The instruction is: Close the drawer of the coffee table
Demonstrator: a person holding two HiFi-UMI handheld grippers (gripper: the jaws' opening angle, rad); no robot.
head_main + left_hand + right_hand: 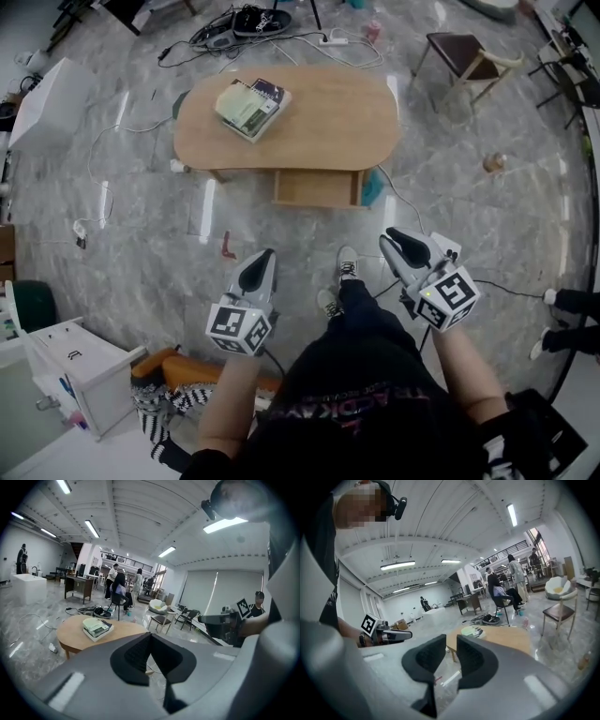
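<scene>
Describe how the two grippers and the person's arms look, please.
Both the left gripper and the right gripper have grey bodies ending in black padded fingers. Each carries a white cube printed with black square markers. The forearms are bare; the person wears a black top with printed lettering.

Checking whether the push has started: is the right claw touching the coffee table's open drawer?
Apart. The head view shows a stretch of floor between the right claw and the drawer.

Tan coffee table [328, 122] on grey marbled floor [141, 246].
</scene>
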